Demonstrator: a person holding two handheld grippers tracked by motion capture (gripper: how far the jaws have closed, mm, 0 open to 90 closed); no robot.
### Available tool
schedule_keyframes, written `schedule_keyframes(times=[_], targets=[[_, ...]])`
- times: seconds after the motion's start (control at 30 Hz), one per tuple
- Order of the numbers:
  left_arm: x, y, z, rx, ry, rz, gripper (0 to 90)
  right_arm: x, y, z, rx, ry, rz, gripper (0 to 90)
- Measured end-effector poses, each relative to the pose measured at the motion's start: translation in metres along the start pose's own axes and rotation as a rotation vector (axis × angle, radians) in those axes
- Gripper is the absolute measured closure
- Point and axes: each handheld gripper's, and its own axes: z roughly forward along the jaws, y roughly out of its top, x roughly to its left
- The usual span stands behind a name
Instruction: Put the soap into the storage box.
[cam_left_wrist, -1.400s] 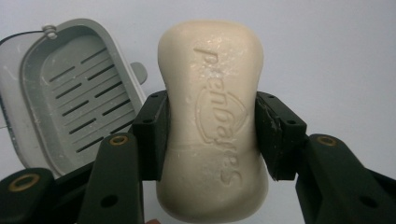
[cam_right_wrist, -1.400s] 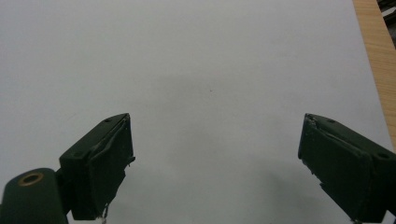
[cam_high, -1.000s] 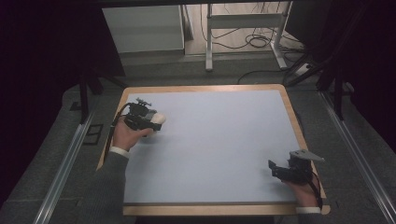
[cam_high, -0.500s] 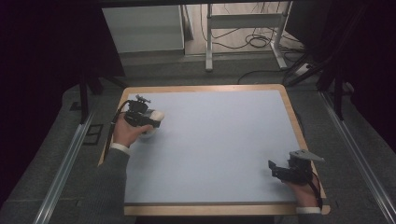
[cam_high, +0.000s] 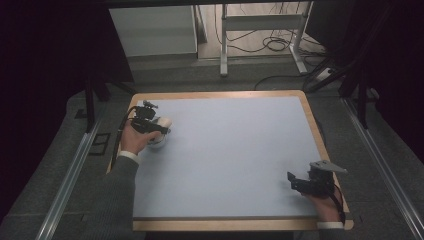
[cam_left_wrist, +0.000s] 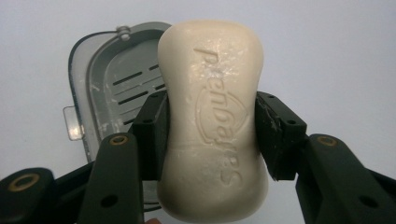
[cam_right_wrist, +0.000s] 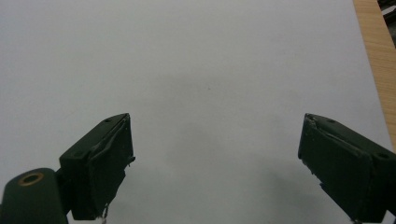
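The left gripper has the soap clamped across its middle, both pads tight on the sides, and it's hovering right over the dish, a grey slotted tray at the table's far-left corner. From the high view, the soap and dish sit just in front of the left hand. The right gripper is parked near the right edge with its jaws wide apart, nothing in them.

My take on doing this bit well: line the bar's long axis up with the dish's, bring it down slow until it's resting on the slats, then let go. Soap's slick, so I wouldn't drop it from height; it'd probably skid or tip the dish.
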Motion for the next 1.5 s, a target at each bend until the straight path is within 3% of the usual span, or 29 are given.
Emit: schedule_keyframes(times=[0.83,1.13,1.5], targets=[[0.008,0.002,0.014,0.021,0.05,-0.023,49.0,0.0,-0.001,0.001,0.004,-0.003,-0.001,9.7],[-0.001,0.004,0.006,-0.04,0.02,-0.004,41.4,0.001,0.0,0.001,0.005,0.001,-0.002,9.7],[-0.007,0.003,-0.005,-0.09,-0.03,0.008,40.7,0.0,-0.001,0.001,0.003,-0.001,-0.003,9.7]])
